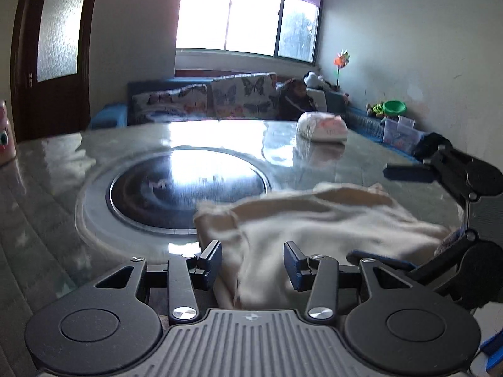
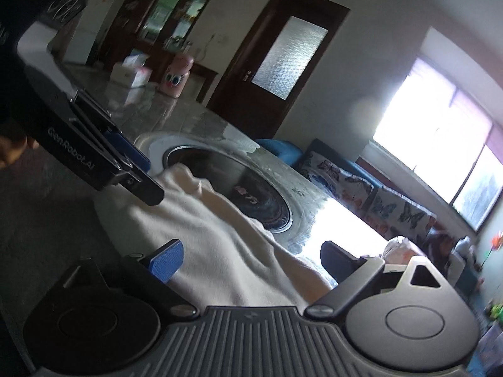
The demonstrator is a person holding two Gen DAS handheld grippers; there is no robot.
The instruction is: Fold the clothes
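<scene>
A cream garment [image 1: 314,223] lies crumpled on the marble table [image 1: 56,188], partly over the round black hob [image 1: 185,188]. My left gripper [image 1: 251,260] is open, its jaws on either side of the garment's near edge. My right gripper [image 2: 251,256] is open too, with the cream garment [image 2: 213,235] lying between its fingers. In the left wrist view the right gripper [image 1: 377,213] shows at the right edge of the cloth, jaws wide. In the right wrist view the left gripper [image 2: 144,172] sits at the cloth's far left corner.
A folded white bundle [image 1: 322,127] sits at the table's far right. A pink toy [image 2: 174,75] and a box [image 2: 130,72] stand at the table's far end. A sofa with butterfly cushions [image 1: 242,94] runs behind the table under the window. Wooden door [image 1: 53,50] at left.
</scene>
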